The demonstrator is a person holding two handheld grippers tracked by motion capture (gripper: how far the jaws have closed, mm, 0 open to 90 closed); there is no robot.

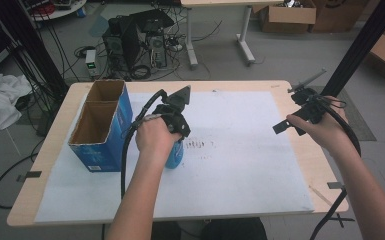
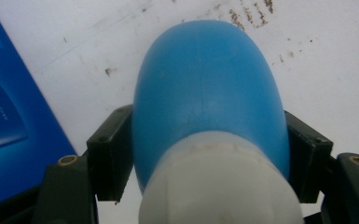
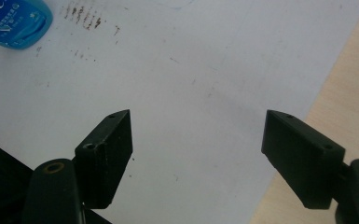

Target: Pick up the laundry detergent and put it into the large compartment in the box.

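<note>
Blue bottle pinched in the left tool

The blue bottle [image 2: 205, 88] with its white cap [image 2: 219, 182] stands on the white sheet [image 1: 240, 165] covering the bench [image 1: 300, 90], just right of the blue cardboard box [image 1: 111, 130]. The left tool [image 2: 208, 156] comes at it from above, both black pads pressed against the bottle's sides below the cap. Dark smudges [image 1: 200, 146] mark the sheet beside the bottle. Well apart, over the bench's right edge, the right tool [image 3: 198, 154] hangs with its jaws spread wide and nothing between them
</note>
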